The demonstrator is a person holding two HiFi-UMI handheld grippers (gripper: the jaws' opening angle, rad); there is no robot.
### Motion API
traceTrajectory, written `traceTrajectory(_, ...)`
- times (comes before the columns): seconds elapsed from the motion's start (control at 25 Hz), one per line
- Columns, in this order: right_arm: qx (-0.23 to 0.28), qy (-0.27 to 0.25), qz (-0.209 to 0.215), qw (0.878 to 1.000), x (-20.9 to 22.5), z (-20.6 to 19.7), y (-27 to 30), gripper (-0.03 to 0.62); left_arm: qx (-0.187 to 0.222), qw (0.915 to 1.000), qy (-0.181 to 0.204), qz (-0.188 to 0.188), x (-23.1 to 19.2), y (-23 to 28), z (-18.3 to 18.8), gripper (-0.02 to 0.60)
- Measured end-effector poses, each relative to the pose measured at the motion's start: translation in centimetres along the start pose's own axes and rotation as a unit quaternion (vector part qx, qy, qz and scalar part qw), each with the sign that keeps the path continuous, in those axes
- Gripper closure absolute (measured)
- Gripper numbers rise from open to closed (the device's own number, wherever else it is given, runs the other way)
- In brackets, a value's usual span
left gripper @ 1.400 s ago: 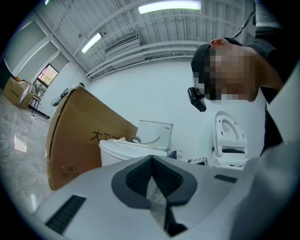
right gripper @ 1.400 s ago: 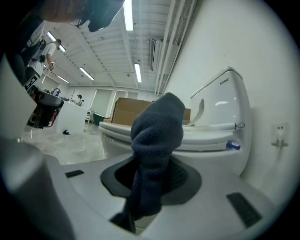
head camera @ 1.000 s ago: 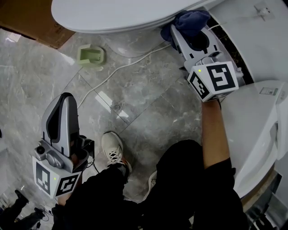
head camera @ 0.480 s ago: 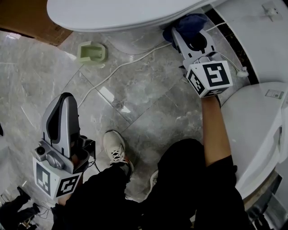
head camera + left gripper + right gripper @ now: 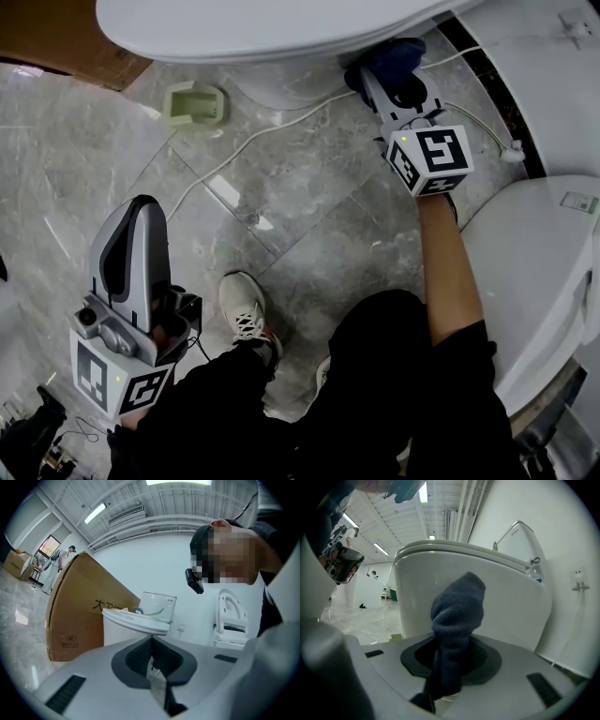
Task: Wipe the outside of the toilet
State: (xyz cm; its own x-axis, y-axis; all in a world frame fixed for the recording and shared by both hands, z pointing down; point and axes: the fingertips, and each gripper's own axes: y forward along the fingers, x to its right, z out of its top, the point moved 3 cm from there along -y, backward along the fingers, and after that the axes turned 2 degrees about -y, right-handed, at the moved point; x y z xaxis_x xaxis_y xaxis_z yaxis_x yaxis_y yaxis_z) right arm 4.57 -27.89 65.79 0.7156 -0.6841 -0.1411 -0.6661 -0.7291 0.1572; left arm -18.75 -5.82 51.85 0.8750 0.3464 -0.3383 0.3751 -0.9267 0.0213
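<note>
The right gripper [image 5: 452,662] is clamped on a dark blue cloth [image 5: 457,613]. The cloth sticks out lengthwise from the jaws, its bunched end pointing at the toilet [image 5: 511,604] bowl below the seat. The left gripper [image 5: 151,662] has its jaws together, empty.

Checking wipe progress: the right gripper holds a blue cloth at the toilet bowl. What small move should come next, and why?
Probably sweep the right gripper sideways along the bowl with the blue cloth pressed on: its jaws are shut on the cloth, whose bunched end sits at the bowl's outer wall below the seat rim.
</note>
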Motion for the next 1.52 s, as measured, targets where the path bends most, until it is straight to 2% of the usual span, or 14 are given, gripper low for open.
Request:
traceTrajectory(0.76, -0.125, 0.029, 0.009, 0.992, -0.7, -10.6, 3.1, 0.477, -0.013, 0.9998, -0.014, -0.006, -2.3, 0.4, -0.7, 0.572)
traceTrajectory(1.28, -0.235, 0.035, 0.004, 0.971, -1.2, -17.0, 4.8, 0.479, -0.015, 0.9998, -0.013, -0.001, -2.6, -0.1, -0.8, 0.572)
traceTrajectory(1.52, -0.275, 0.046, -0.009, 0.960, -1.2, -18.3, 5.0, 0.477, -0.011, 0.9999, -0.012, 0.000, -2.2, -0.2, -0.5, 0.571)
